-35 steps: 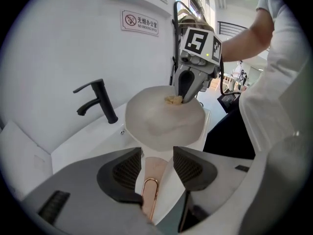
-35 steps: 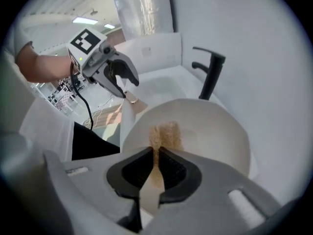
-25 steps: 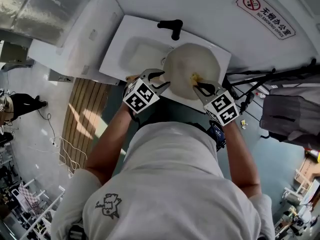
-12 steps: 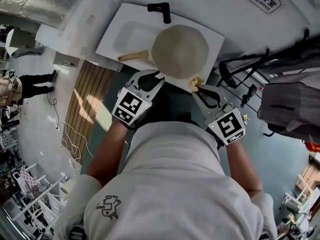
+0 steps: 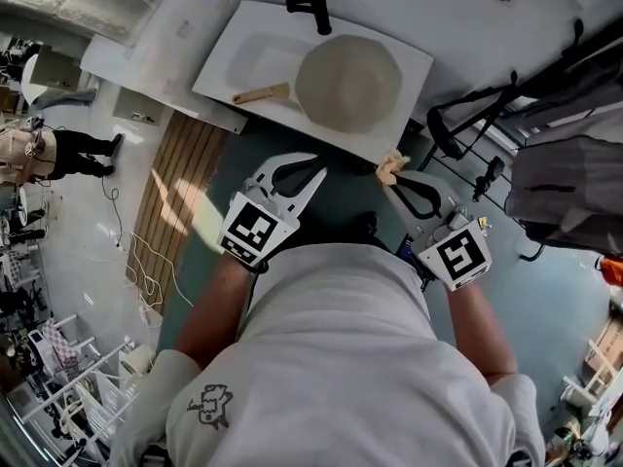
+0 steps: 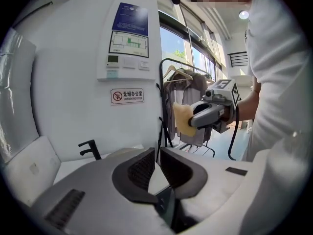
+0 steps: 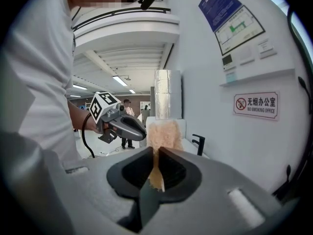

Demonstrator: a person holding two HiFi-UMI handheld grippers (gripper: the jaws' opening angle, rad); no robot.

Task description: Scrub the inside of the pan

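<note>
Resting mouth up in the white sink (image 5: 238, 52), the pan (image 5: 348, 81) lies just in front of the black faucet (image 5: 311, 10), its wooden handle (image 5: 261, 94) pointing toward the left of the head view. The left claw (image 5: 310, 178) is held on the near side of the sink, well apart from the pan, its jaws closing to a narrow slit with nothing between them. The right claw (image 5: 391, 179) is held off the sink's near right corner, also clear of the pan, its jaws clamped on a yellow sponge (image 5: 392, 167) that projects beyond the tips.
</note>
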